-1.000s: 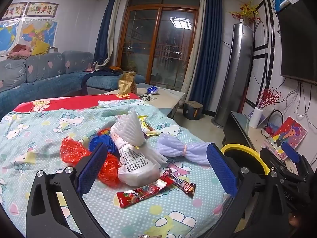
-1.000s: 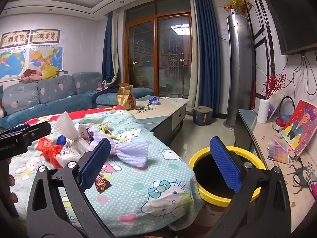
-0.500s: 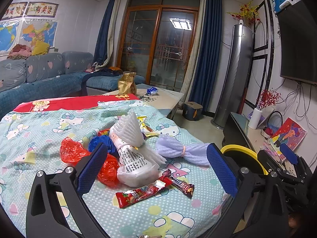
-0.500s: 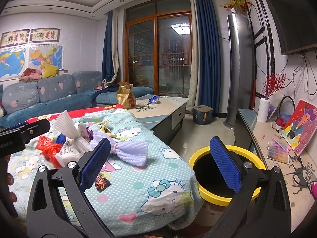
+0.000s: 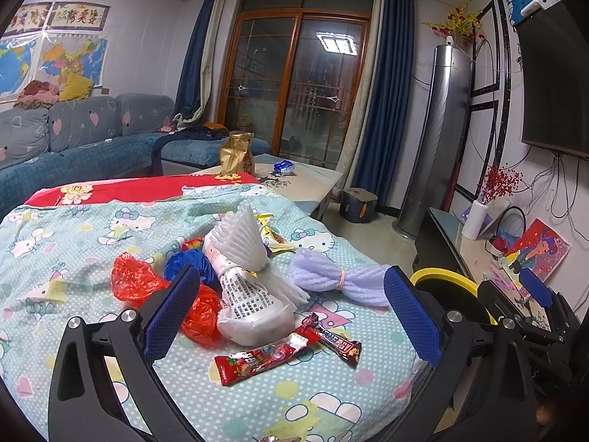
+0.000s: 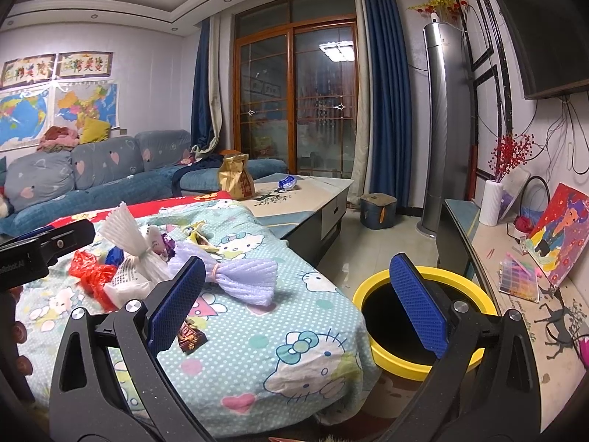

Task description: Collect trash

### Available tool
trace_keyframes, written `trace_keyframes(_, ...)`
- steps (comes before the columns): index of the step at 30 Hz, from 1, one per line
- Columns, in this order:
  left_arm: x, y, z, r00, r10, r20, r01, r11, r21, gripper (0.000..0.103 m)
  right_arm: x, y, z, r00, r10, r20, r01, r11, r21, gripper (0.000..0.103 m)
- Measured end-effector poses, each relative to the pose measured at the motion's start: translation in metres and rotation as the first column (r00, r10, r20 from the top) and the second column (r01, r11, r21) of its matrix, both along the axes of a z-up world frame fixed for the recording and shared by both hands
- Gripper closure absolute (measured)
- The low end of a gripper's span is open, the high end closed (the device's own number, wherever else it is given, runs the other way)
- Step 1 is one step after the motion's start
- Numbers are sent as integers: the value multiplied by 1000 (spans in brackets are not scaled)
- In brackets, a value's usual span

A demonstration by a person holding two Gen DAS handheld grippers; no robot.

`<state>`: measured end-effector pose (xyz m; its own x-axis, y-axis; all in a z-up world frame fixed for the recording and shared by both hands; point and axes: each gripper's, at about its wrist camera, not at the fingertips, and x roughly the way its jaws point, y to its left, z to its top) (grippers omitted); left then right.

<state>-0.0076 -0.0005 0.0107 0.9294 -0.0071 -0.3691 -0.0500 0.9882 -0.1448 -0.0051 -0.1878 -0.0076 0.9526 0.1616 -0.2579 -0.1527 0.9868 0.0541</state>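
Both the left gripper (image 5: 291,309) and the right gripper (image 6: 294,302) hover with jaws wide apart and nothing between them, over a surface covered by a cartoon-cat sheet (image 5: 66,243). The trash lies in a loose pile on that sheet: a white bag (image 5: 254,302) with white foam netting (image 5: 243,235) on top, red plastic bags (image 5: 136,280) beside it, a purple foam net (image 5: 331,280) tied in the middle, and two candy wrappers (image 5: 265,357) nearest the left gripper. A yellow-rimmed bin (image 6: 478,294) stands on the floor just past the sheet's edge, in front of the right gripper.
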Motion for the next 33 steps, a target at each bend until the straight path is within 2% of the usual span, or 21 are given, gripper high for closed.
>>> trace_keyframes(16,0,0,1,1000,-3,1,3,1000,-3,6,1,-2,0,1000,3,-5,-3,1000,1,11)
trace_keyframes(26,0,0,1,1000,-3,1,3,1000,-4,6,0,13,-12,1000,17,-13,-17,1000,-3,11)
trace_keyframes(33,3,9,3,1000,9,10,-9,1000,-22,6,10,18,-5,995,95,-32,-95,995,6,11)
